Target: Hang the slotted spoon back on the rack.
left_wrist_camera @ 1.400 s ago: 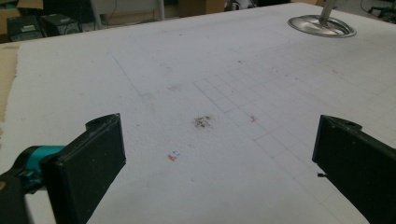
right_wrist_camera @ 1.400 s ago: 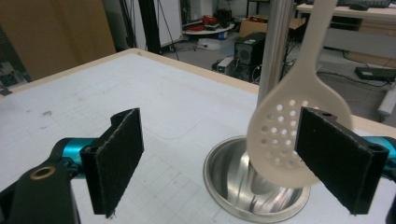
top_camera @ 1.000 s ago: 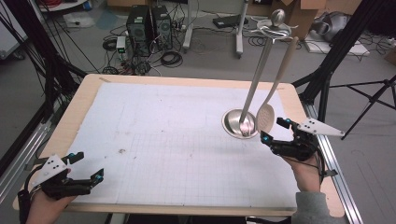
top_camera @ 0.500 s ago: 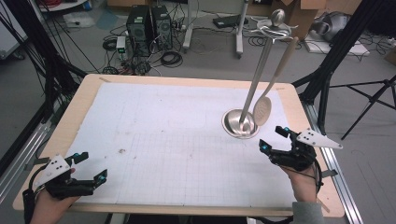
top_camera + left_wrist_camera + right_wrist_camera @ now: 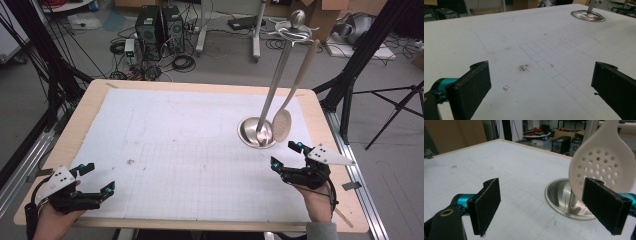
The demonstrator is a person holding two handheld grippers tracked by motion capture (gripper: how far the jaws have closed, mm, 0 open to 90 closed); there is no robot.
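Since a second ago the right gripper has drawn back from the slotted spoon toward the near edge of the tabletop, and the left gripper has shifted a little along the near left corner. Both pairs of fingers are spread wide and hold nothing; the right gripper view shows its own black pads well apart with the spoon's perforated bowl hanging just beyond the right-hand one.

The spoon hangs from the top of a metal stand, its bowl just above the stand's round steel base, beside the upright pole. The work in hand looks like a release and withdrawal, with the spoon hung on the stand. To finish it well, the right gripper should keep its fingers open and back away low and straight, so no pad clips the spoon's bowl and sets it swinging or lifts it off its hook. The left gripper is well apart and need only stay clear.

How the handle sits on the hook cannot be made out in the high view, since the top of the stand is small and blurred against floor clutter. In the right gripper view the spoon's handle is cut off at the upper edge, and the pole is partly hidden behind the bowl. The left gripper view catches the base at the far edge.
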